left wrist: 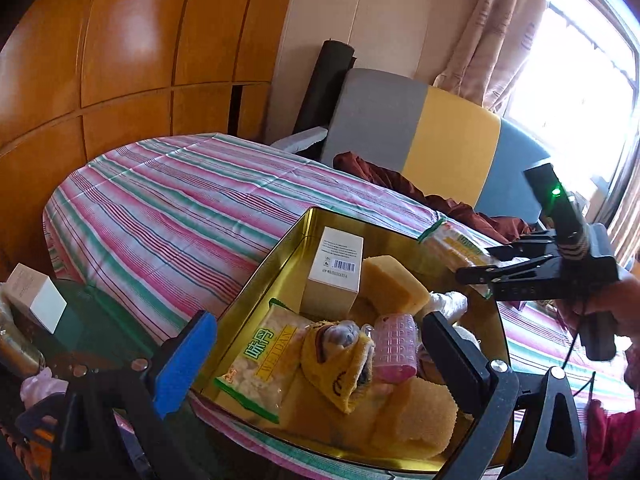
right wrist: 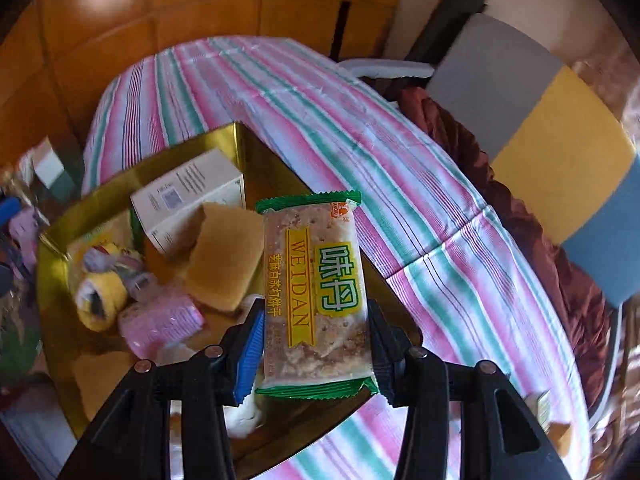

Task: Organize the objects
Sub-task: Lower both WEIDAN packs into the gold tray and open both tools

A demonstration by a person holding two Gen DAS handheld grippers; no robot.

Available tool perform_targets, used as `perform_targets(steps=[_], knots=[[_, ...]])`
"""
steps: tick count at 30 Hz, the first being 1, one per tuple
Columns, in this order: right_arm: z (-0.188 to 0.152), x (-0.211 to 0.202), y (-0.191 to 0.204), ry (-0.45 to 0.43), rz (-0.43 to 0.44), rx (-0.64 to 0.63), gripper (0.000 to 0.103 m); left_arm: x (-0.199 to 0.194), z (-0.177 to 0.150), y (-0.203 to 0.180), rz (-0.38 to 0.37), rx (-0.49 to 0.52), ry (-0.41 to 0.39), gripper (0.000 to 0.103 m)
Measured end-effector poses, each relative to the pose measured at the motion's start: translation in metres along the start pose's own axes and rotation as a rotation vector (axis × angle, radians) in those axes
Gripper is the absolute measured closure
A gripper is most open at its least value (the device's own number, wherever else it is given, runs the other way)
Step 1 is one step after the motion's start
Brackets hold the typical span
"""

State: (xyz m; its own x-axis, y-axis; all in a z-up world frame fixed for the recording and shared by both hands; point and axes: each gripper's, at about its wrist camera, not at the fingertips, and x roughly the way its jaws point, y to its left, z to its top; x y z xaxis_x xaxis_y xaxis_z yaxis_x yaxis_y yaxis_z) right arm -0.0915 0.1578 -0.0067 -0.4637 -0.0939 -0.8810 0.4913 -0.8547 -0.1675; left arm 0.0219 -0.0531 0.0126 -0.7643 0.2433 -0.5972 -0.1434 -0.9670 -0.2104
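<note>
Behind the cracker packet [right wrist: 316,292], the gold tin [right wrist: 52,280] blurs.

A bed covered in a striped sheet [left wrist: 168,200] of pink, green and white fills the middle of the room. Behind it stands a glossy orange wooden wardrobe [left wrist: 120,52]. At the bed's far end leans a cushion [left wrist: 416,132] in grey, yellow and blue blocks, with a dark rolled mat [left wrist: 326,80] propped upright beside it. A crumpled maroon cloth [left wrist: 404,188] lies against the cushion. Beige curtains [left wrist: 492,36] hang beside a bright window [left wrist: 576,76].
</note>
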Motion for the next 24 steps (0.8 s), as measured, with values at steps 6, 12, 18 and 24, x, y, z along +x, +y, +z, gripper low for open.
perform_targets(steps=[6, 12, 18, 24], knots=[[0.006, 0.023, 0.012, 0.051, -0.057, -0.148, 0.056, 0.002, -0.003, -0.001, -0.016, -0.003, 0.016, 0.0], [0.007, 0.016, -0.001, -0.014, -0.067, -0.05, 0.043, 0.006, -0.008, -0.009, -0.036, -0.002, 0.034, 0.0], [-0.005, 0.0, -0.025, -0.074, -0.067, 0.15, 0.043, 0.008, -0.012, -0.025, -0.06, 0.022, 0.048, 0.0], [-0.035, -0.017, -0.036, -0.128, -0.066, 0.3, 0.043, 0.01, -0.017, -0.044, -0.09, 0.065, 0.067, 0.0]])
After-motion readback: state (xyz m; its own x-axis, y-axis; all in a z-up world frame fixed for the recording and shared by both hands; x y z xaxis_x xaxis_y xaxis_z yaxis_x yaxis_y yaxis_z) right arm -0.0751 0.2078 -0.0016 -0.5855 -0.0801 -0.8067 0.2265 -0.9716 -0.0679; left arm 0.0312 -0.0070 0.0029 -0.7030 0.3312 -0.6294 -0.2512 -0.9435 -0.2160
